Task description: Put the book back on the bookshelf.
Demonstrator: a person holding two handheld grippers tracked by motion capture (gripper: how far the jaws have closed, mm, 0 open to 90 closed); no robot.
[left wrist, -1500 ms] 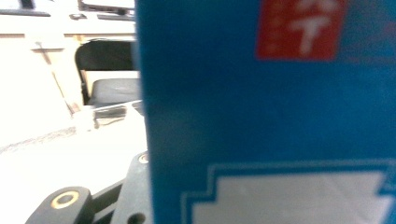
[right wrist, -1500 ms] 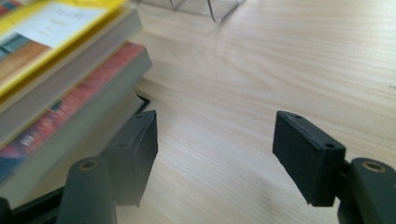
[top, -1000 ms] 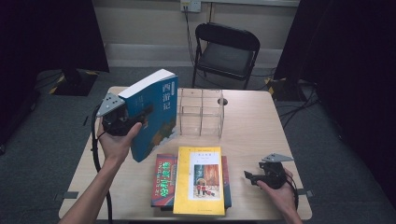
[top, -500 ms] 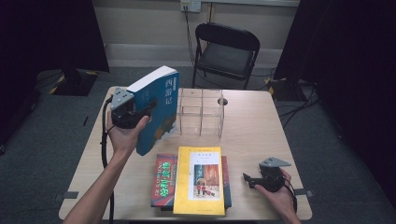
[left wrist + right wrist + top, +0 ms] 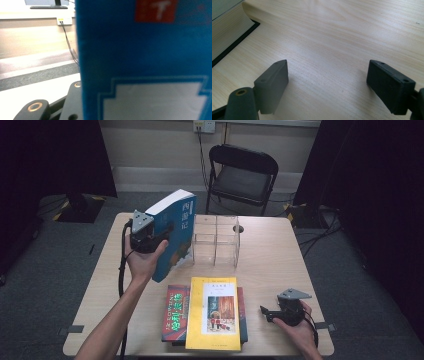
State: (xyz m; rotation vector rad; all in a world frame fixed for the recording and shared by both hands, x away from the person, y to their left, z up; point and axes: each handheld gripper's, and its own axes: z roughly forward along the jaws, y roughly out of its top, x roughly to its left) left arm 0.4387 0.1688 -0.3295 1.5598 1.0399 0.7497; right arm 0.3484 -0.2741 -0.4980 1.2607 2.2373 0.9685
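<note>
Blue book (image 5: 175,232), thick and tall, stands nearly upright in the air above the left half of a pale wooden table (image 5: 272,257), its top leaning left and its spine, printed with white characters, turned toward the clear divided organizer (image 5: 216,240). The table sits on grey carpet, with dark curtains on both sides, a black folding chair (image 5: 242,172) behind the far edge and a wall socket above it. Near the front edge lies a small stack: a yellow book (image 5: 212,312) on top, a red book with green lettering (image 5: 176,315) showing at its left. To the right of the organizer and the stack the wood is bare out to the right and far edges.

The left gripper (image 5: 146,234) has its jaws clamped on the blue book's lower left part, the hand behind it; in the left gripper view the blue cover (image 5: 145,60) stands right against the camera with a jaw beside it. The book's near corner hangs above the table just left of the organizer, not touching it.

The right gripper (image 5: 264,312) rests low at the front right corner, jaws having just spread wider and holding nothing; in the right gripper view its pads (image 5: 273,80) stand wide apart over bare wood, the stack's page edges (image 5: 229,35) at upper left.
</note>
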